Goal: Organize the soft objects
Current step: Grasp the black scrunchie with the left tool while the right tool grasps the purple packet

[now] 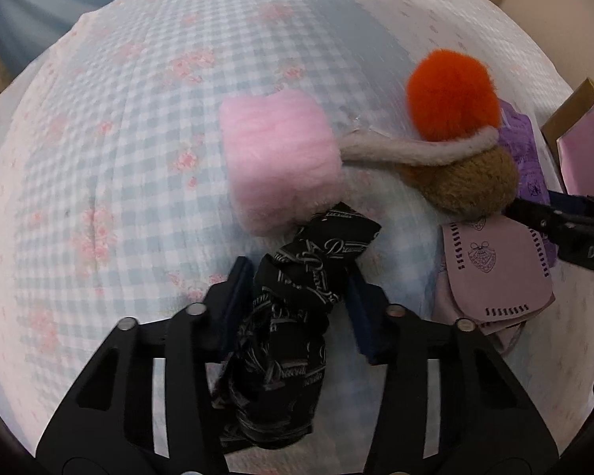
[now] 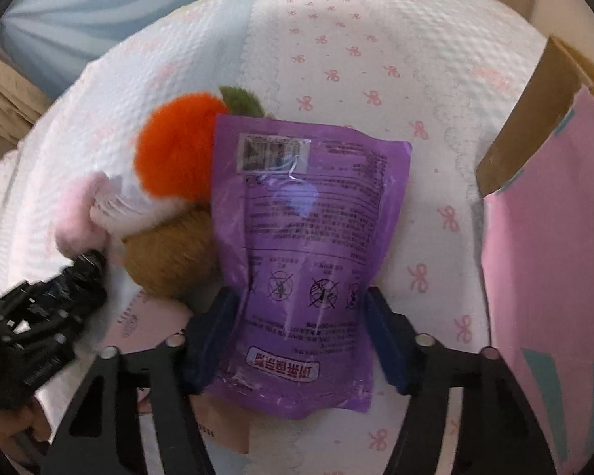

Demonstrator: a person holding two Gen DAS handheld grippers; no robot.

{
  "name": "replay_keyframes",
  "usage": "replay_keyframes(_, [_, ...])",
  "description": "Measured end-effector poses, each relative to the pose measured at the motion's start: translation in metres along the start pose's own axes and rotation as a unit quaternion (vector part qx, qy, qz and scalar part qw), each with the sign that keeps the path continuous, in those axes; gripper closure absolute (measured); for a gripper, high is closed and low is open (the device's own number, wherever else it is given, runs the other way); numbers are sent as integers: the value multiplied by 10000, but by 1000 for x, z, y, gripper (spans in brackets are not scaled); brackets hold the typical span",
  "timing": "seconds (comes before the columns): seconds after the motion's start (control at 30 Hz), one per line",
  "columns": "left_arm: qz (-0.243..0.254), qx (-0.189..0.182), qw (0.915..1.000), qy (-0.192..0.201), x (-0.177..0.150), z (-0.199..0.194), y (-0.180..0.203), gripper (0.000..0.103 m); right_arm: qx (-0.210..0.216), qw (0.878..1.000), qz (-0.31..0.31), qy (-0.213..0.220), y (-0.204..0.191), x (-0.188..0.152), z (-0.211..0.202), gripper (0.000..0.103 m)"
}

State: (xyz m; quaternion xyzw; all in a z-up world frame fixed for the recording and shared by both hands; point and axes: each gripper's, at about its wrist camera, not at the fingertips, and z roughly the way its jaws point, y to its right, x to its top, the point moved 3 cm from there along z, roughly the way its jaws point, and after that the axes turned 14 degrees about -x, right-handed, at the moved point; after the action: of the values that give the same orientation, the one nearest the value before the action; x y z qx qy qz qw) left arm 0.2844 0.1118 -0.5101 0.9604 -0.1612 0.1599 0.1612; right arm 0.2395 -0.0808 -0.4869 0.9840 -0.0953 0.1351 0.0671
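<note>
Surface: a bed [image 1: 111, 182] under a checked, flowered quilt; your items lie bunched toward its right side.
Left hand-held gripper [image 1: 301, 289]: your jaws are part-way closed on a crumpled black printed cloth [image 1: 297, 308], which bulges out above and below the pads.
Right hand-held gripper [image 2: 297, 316]: your jaws straddle the lower half of a purple packet [image 2: 309, 229]; the pads sit at its edges, but whether they press it I cannot tell.
Black cloth, handling: likely light, limp and easily bunched; it will probably droop, so take it by the middle of the wad, as you do now.
Purple packet, handling: a glossy film pouch, probably slippery and squashy; I judge a grip across the narrow lower waist the safest.
Pink fluffy block [image 1: 279, 162]: just beyond the cloth's tip, touching or nearly so; it looks soft and light and will likely compress under the pads.
Plush toy [image 1: 455, 130]: orange top, tan bottom, pale band between, lying beside the pink block and against the packet.
Pink face mask [image 1: 495, 269]: flat on the quilt below the toy.
Pink box [image 2: 542, 237]: stands open at the far right, a likely place to put things.
Left view only: the face mask in full and the cloth's print.
Right view only: the packet's whole printed face, a green leaf on the toy, and the box's inside wall.
</note>
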Motion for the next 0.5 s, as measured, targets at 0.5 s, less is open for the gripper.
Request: replay_keyframes(0.5, [-279,-141,9992,243,-2,-24,-8,68,-165,9996,-16,211,-12,-6,-17,79])
